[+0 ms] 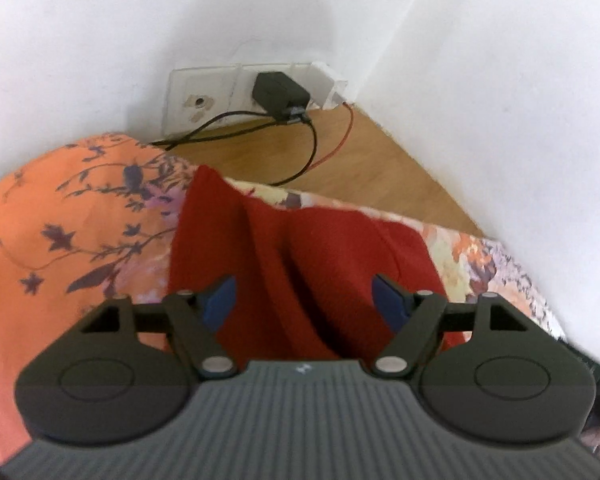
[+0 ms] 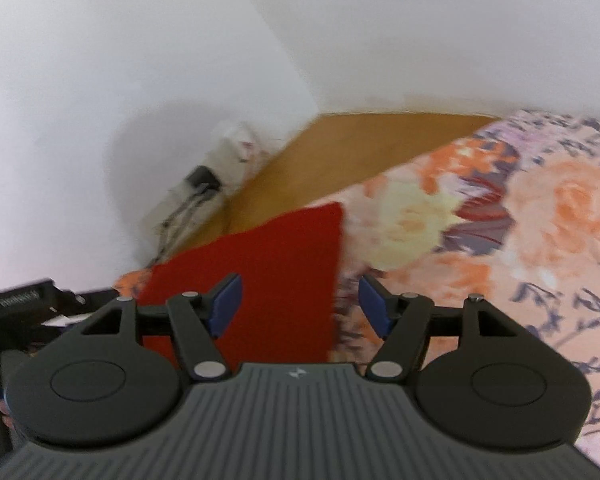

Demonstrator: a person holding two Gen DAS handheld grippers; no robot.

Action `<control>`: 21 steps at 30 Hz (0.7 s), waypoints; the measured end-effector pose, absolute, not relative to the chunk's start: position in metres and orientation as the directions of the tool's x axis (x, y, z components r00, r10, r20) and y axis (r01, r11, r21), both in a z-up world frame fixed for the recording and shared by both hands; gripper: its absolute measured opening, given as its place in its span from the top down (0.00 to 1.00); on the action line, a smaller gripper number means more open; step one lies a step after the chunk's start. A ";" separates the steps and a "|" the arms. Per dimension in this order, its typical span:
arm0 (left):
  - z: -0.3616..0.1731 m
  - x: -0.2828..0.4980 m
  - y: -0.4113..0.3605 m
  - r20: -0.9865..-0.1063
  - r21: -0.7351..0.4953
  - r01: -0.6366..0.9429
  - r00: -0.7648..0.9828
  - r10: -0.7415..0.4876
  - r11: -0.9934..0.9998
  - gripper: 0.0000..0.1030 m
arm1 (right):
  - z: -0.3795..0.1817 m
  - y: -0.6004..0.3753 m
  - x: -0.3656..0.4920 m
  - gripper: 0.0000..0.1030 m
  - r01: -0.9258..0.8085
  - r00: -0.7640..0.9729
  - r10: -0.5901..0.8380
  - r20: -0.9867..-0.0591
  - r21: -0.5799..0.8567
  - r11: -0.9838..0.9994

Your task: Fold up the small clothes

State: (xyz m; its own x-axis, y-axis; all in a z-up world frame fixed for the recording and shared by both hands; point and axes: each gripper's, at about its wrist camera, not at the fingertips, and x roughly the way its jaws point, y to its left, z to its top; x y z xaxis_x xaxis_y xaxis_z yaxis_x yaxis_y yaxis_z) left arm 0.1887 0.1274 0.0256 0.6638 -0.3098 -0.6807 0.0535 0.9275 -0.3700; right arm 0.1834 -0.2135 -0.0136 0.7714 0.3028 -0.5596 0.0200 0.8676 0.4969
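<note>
A: Where is the red cloth (image 1: pixel 308 256) lying now?

B: It is lying on the flowered bed cover (image 2: pixel 500 216), near the wooden floor (image 1: pixel 340 148). It is looking soft and light, with ridges, so I think it is bending easily.

A: And the grippers?

B: The left hand-held gripper (image 1: pixel 303 298) is standing wide over the ridges, holding nothing. The right hand-held gripper (image 2: pixel 300 300) is also wide, over the cloth's right edge. A corner seems the best hold.
</note>
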 end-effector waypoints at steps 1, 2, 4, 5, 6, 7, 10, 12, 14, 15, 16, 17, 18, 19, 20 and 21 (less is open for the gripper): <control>0.024 0.192 0.125 -0.683 -0.371 0.056 0.660 -0.314 0.927 0.26 | -0.018 -0.216 0.183 0.31 0.044 0.772 0.271 -0.575 0.474 0.879; 0.022 0.195 0.123 -0.685 -0.371 0.056 0.657 -0.315 0.927 0.26 | -0.022 -0.218 0.183 0.31 0.059 0.771 0.246 -0.587 0.451 0.891; 0.017 0.201 0.117 -0.698 -0.371 0.052 0.644 -0.315 0.927 0.26 | -0.030 -0.220 0.184 0.31 0.078 0.764 0.222 -0.606 0.428 0.900; 0.015 0.203 0.115 -0.704 -0.371 0.050 0.636 -0.316 0.927 0.26 | -0.035 -0.220 0.186 0.31 0.084 0.757 0.225 -0.614 0.432 0.898; 0.012 0.205 0.112 -0.711 -0.372 0.048 0.627 -0.318 0.927 0.26 | -0.039 -0.222 0.188 0.31 0.089 0.751 0.229 -0.619 0.438 0.894; 0.009 0.206 0.110 -0.715 -0.375 0.047 0.620 -0.321 0.926 0.26 | -0.043 -0.222 0.191 0.31 0.094 0.747 0.227 -0.625 0.437 0.895; -0.001 0.211 0.104 -0.728 -0.382 0.039 0.602 -0.327 0.923 0.27 | -0.052 -0.221 0.197 0.31 0.101 0.735 0.229 -0.638 0.437 0.894; -0.008 0.213 0.101 -0.733 -0.390 0.031 0.595 -0.331 0.920 0.27 | -0.056 -0.220 0.200 0.31 0.103 0.726 0.251 -0.641 0.462 0.881; -0.014 0.215 0.099 -0.728 -0.408 0.028 0.593 -0.343 0.913 0.27 | -0.060 -0.217 0.203 0.31 0.107 0.718 0.264 -0.644 0.477 0.872; -0.016 0.214 0.099 -0.719 -0.419 0.031 0.598 -0.353 0.907 0.28 | -0.063 -0.215 0.203 0.31 0.108 0.719 0.266 -0.642 0.481 0.870; -0.017 0.214 0.098 -0.710 -0.428 0.038 0.604 -0.362 0.903 0.28 | -0.063 -0.214 0.203 0.31 0.109 0.721 0.265 -0.640 0.483 0.869; -0.019 0.213 0.098 -0.702 -0.433 0.047 0.609 -0.370 0.900 0.31 | -0.064 -0.213 0.202 0.31 0.108 0.725 0.266 -0.635 0.487 0.867; -0.020 0.212 0.098 -0.693 -0.440 0.060 0.612 -0.381 0.896 0.42 | -0.066 -0.213 0.202 0.31 0.103 0.728 0.271 -0.629 0.492 0.865; -0.020 0.212 0.098 -0.682 -0.452 0.073 0.614 -0.397 0.889 0.49 | -0.067 -0.212 0.202 0.32 0.097 0.732 0.276 -0.622 0.496 0.863; -0.020 0.211 0.099 -0.672 -0.462 0.078 0.619 -0.407 0.883 0.62 | -0.068 -0.212 0.202 0.32 0.091 0.735 0.281 -0.617 0.500 0.861; -0.018 0.210 0.099 -0.665 -0.458 0.086 0.627 -0.406 0.885 0.71 | -0.068 -0.212 0.202 0.32 0.090 0.736 0.285 -0.614 0.506 0.858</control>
State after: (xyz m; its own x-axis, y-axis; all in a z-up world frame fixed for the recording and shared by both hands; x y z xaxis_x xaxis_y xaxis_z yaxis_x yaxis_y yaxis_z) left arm 0.2102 0.0989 -0.0182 0.6266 -0.4056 -0.6655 0.0859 0.8846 -0.4583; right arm 0.2016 -0.2119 -0.0683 0.7361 0.2848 -0.6140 0.0897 0.8581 0.5056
